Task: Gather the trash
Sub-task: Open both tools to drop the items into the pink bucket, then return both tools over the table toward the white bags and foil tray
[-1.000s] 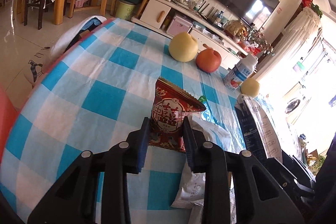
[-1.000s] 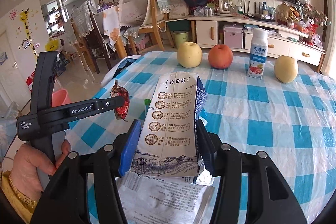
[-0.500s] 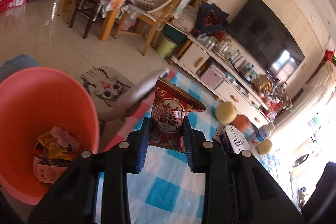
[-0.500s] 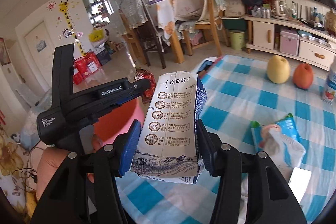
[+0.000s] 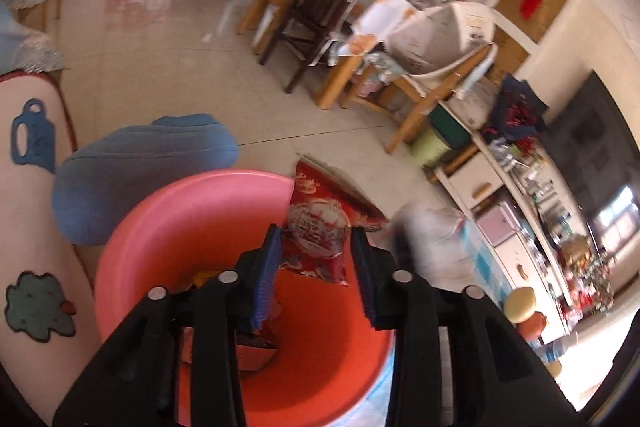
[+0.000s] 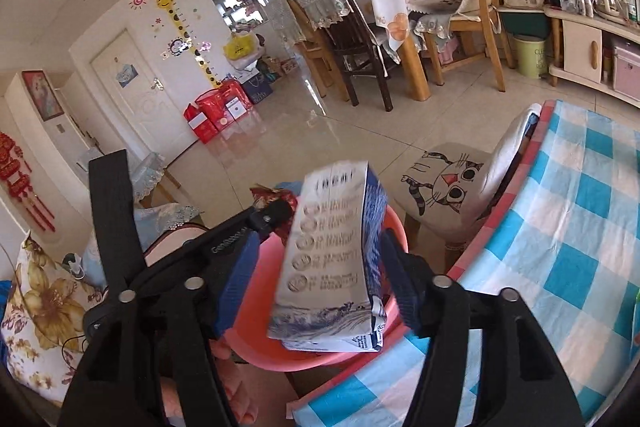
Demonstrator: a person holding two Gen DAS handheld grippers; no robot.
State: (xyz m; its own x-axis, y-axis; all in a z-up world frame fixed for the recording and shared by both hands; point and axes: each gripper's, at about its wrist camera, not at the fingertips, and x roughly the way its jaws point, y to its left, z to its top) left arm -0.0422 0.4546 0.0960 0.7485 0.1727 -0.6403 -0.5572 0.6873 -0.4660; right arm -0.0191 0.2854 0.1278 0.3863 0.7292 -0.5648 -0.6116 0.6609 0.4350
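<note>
Now, left gripper [image 5: 316, 267] just opening around crinkly red foil packet [image 5: 320, 235], right gripper [image 6: 316, 279] just opening around boxy carton [image 6: 332, 259], round pink plastic bin [image 5: 192, 211].

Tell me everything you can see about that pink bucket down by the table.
The pink bucket is a round, smooth tub, plastic by its look, standing open-topped on the tiled floor beside the checked table and a cat-face stool. Its inside looks orange-red in the light. Some wrappers already lie at the bottom, half hidden by the left gripper. A red snack bag and a milk carton hang over its mouth.
</note>
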